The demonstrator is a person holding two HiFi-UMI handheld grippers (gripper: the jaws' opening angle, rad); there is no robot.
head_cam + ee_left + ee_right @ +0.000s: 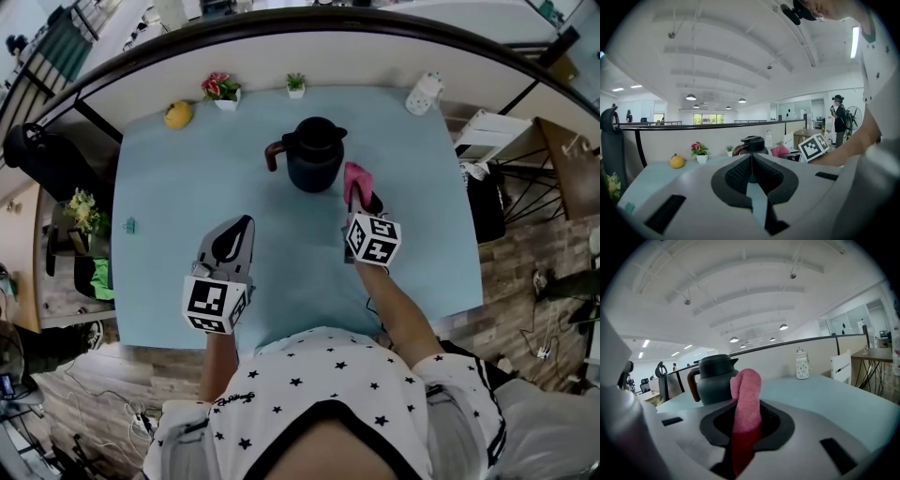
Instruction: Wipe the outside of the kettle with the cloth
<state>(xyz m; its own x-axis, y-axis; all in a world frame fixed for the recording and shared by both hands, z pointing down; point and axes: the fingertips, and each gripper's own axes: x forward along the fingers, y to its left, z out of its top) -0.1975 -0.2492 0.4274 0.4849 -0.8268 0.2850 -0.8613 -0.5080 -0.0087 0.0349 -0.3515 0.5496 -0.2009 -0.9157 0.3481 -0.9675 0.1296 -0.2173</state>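
A dark kettle (313,155) with a brown handle (272,155) on its left stands upright at the back middle of the light blue table (187,187). Just right of it, my right gripper (359,200) is shut on a pink cloth (356,180), which sticks up between the jaws. In the right gripper view the cloth (746,397) rises in front of the kettle (715,380); I cannot tell whether they touch. My left gripper (241,227) hovers near the table's middle, shut and empty, pointing at the kettle (753,144) from some way off.
Along the table's back edge stand a yellow fruit (178,113), a potted pink flower (221,89), a small green plant (295,84) and a white jar (424,94). A low partition runs behind them. A black chair (37,150) is at the left.
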